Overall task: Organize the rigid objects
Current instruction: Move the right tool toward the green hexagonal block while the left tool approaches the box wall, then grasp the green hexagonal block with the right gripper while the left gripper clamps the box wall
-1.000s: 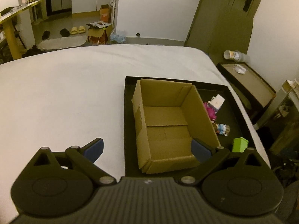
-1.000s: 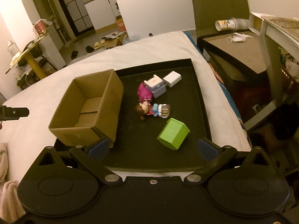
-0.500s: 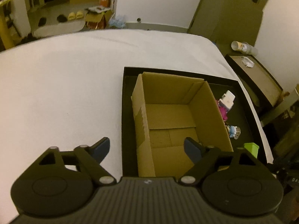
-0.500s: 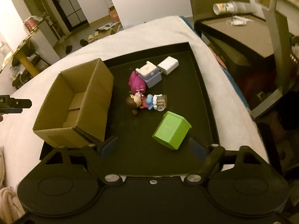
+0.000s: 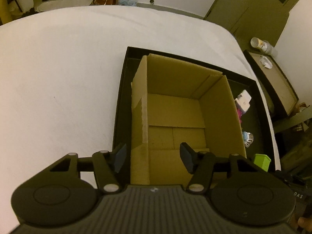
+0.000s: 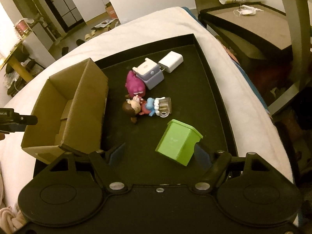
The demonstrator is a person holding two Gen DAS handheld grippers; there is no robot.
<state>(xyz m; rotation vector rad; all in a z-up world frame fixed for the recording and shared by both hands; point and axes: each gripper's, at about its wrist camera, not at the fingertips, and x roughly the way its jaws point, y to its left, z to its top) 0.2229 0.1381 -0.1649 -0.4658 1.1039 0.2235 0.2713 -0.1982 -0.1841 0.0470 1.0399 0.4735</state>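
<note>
In the left wrist view, the left gripper (image 5: 153,157) is hovering with its fingers (image 5: 119,157) standing apart and holding nothing, straddling the near left wall of the open brown cardboard box (image 5: 175,115); the box is sitting on the left part of a shallow black rectangular tray (image 5: 119,105), which is lying on a white-sheeted bed (image 5: 58,78); past the box's right wall, a small white and lilac box toy (image 5: 243,101), part of a little doll figure (image 5: 246,137) and a green plastic cube-shaped bin (image 5: 262,161) are showing on the tray.

In the right wrist view, the right gripper (image 6: 159,156) is hanging over the near edge of the tray (image 6: 212,81), its fingers (image 6: 117,154) spread wide and gripping nothing; the green bin (image 6: 178,141) is lying tilted between them, nearer the right finger; beyond it the doll (image 6: 144,107) is lying on its side, just beside a magenta plush-like toy (image 6: 134,83), the lilac box toy (image 6: 149,73) and a white charger block (image 6: 171,61); the cardboard box (image 6: 68,109) is standing to the left.
</note>
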